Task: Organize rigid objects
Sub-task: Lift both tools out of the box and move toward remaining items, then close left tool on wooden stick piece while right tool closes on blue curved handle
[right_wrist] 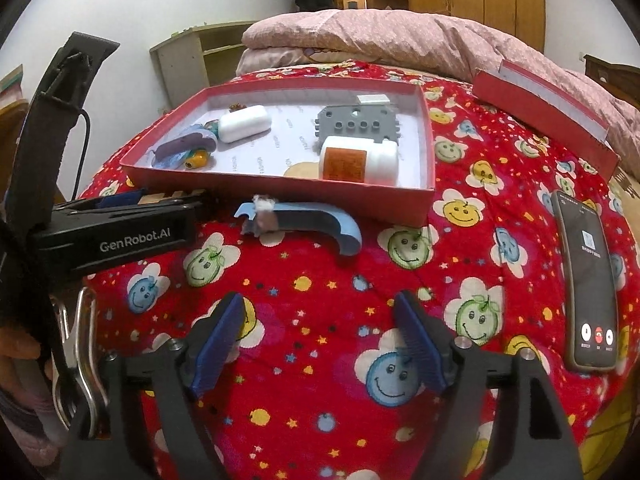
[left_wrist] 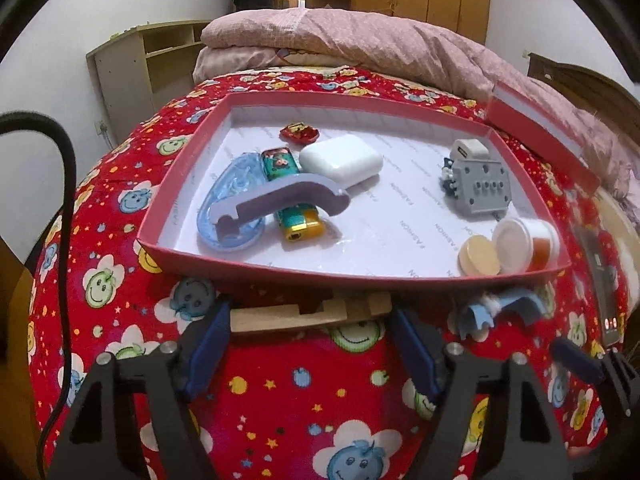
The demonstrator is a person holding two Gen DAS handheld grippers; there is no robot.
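Note:
A red shallow box (left_wrist: 256, 264) (right_wrist: 256, 184) lies on the red patterned bedspread and holds a white case (left_wrist: 340, 160), a lighter (left_wrist: 296, 216), a purple curved piece (left_wrist: 288, 196), a grey block (left_wrist: 482, 184) and a small jar (left_wrist: 524, 244) (right_wrist: 360, 164). My left gripper (left_wrist: 308, 340) is open, its jaws on either side of a wooden piece (left_wrist: 288, 314) lying in front of the box. My right gripper (right_wrist: 320, 344) is open and empty over the bedspread, short of a blue curved piece (right_wrist: 312, 222) (left_wrist: 500, 308).
A phone (right_wrist: 586, 284) with a lit screen lies on the bed at the right. The red box lid (right_wrist: 548, 112) (left_wrist: 536, 128) rests at the back right against a pink quilt (right_wrist: 400, 36). A shelf unit (left_wrist: 136, 60) stands by the left wall.

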